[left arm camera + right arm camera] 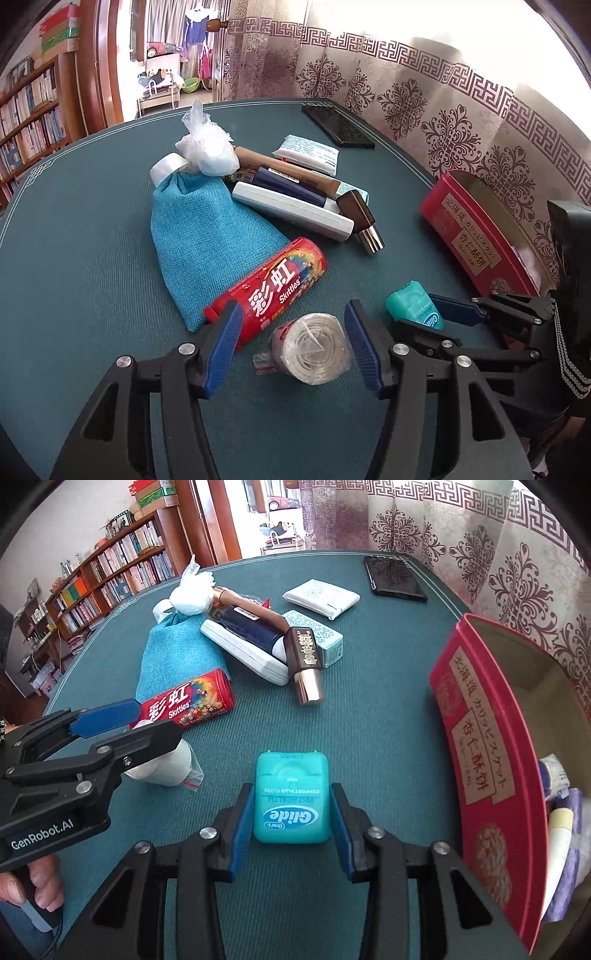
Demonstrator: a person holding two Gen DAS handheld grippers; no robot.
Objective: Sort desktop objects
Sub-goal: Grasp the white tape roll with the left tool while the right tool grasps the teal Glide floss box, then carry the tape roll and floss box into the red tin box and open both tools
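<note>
My left gripper (291,347) is open, its blue pads either side of a clear bag holding a coiled white cord (314,347) on the green table; neither pad touches it. The red Skittles tube (269,291) lies just beyond the left pad. My right gripper (291,830) is open around a teal Glide floss box (291,797), pads close beside it with small gaps. The floss also shows in the left wrist view (413,302). A red biscuit tin (476,753) stands at right with a few items inside.
A blue cloth pouch (207,236), a white plastic bag (207,147), a pile of tubes and boxes (295,199), a brown bottle (306,661), a white packet (321,598) and a black phone (395,578) lie further back. A curtain hangs behind the table.
</note>
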